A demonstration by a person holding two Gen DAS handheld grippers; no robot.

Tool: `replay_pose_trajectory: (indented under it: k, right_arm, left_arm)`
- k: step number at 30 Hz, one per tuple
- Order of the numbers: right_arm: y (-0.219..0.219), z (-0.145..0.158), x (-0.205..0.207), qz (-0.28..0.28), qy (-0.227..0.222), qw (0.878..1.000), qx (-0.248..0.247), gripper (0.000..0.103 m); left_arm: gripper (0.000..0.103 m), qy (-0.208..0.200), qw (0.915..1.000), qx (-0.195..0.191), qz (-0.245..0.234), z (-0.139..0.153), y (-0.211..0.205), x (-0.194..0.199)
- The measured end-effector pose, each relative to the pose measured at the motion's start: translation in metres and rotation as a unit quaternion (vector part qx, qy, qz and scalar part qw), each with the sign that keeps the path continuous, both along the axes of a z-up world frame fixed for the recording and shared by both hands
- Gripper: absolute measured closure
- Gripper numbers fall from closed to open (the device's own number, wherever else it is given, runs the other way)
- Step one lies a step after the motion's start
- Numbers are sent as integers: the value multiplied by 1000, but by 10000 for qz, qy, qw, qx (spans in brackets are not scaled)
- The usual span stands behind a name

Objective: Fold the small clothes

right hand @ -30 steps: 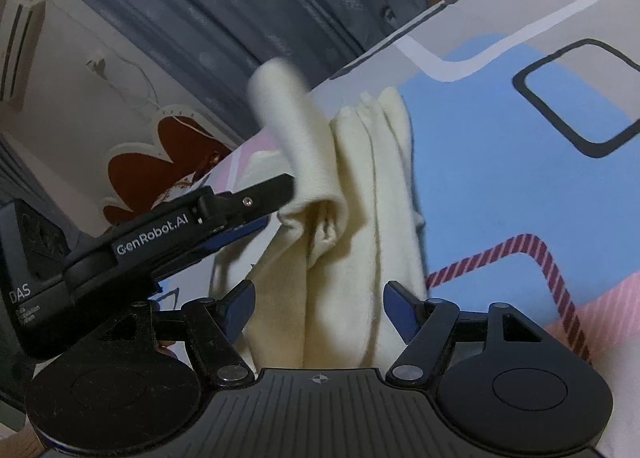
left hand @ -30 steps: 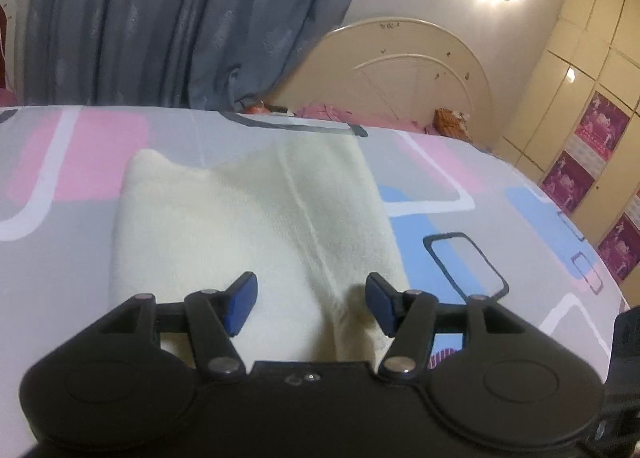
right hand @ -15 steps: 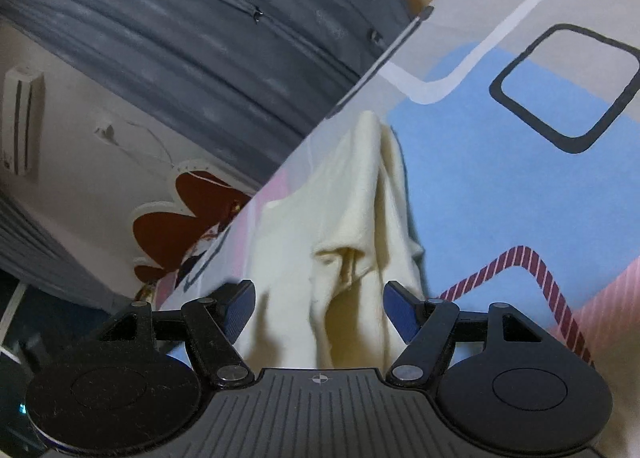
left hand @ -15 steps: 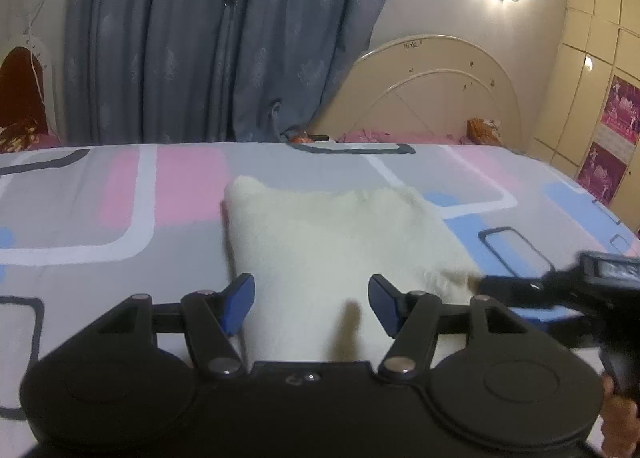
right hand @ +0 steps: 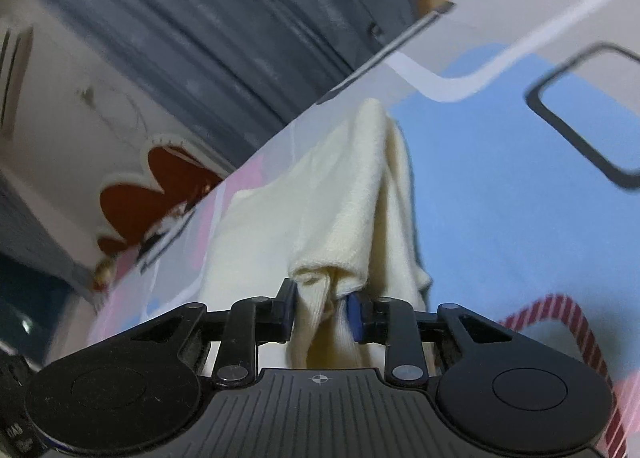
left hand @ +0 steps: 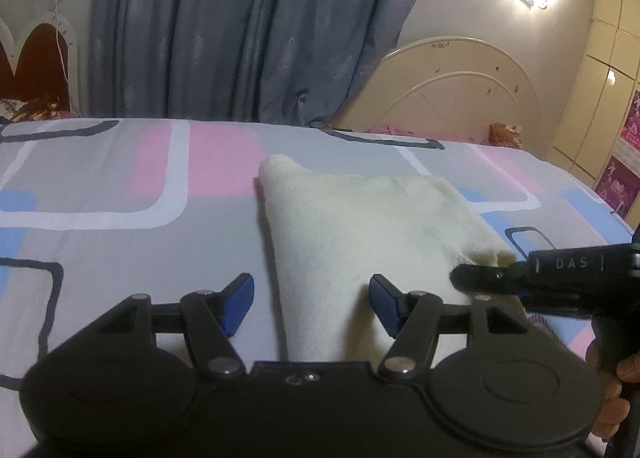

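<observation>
A cream knitted garment (left hand: 360, 225) lies partly folded on the patterned bed sheet (left hand: 120, 225). My left gripper (left hand: 310, 304) is open and empty, hovering over the garment's near left edge. My right gripper (right hand: 322, 312) is shut on a bunched corner of the cream garment (right hand: 332, 217) and lifts it a little off the sheet. In the left wrist view the right gripper (left hand: 476, 280) comes in from the right, its tip at the garment's near right corner.
The sheet (right hand: 500, 197) has pink, blue and grey blocks with white and dark outlines. Grey-blue curtains (left hand: 240, 29) hang behind the bed. A cream headboard (left hand: 452, 89) stands at the far right, wardrobe doors (left hand: 612, 69) beyond it.
My right gripper has closed on the garment's corner; it was open before. My left gripper let go of the garment's flap, which now lies flat, and pulled back.
</observation>
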State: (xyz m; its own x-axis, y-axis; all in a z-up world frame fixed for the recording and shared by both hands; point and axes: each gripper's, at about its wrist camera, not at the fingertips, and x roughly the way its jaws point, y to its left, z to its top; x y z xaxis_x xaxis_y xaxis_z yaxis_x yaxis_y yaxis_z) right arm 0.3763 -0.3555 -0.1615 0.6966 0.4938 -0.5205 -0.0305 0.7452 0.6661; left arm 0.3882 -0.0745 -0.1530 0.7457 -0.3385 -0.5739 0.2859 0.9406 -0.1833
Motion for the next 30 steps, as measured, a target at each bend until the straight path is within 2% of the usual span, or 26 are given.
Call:
replay_pose_trajectory:
  k: [5, 8, 11, 14, 17, 20, 28, 30]
  right_arm:
    - [9, 26, 5, 331, -458, 9932, -1017, 88]
    - [1, 34, 5, 393, -515, 9907, -1192, 89]
    - [-6, 23, -2, 287, -328, 9897, -1362, 89]
    - [-12, 5, -8, 208, -40, 9936, -1110, 89]
    - [-18, 8, -16, 50, 10, 9973, -739, 88]
    - [-25, 5, -34, 53, 162, 9990, -416, 81]
    - [-14, 4, -77, 219, 322, 9964, -747, 82]
    - [-8, 6, -84, 233, 343, 9953, -870, 92]
  left_arm:
    - [41, -63, 9999, -61, -79, 3, -8, -3]
    - [41, -1, 9998, -101, -161, 0, -15, -4]
    - [41, 164, 9994, -71, -280, -7, -21, -7]
    - [40, 269, 9989, 109, -371, -16, -26, -11]
    - [40, 421, 9986, 6, -335, -19, -19, -10]
    - [39, 434, 9985, 24, -340, -17, -17, -9]
    - [40, 608, 9976, 27, -340, -21, -20, -14]
    - [44, 645, 9973, 18, -347, -22, -21, -16]
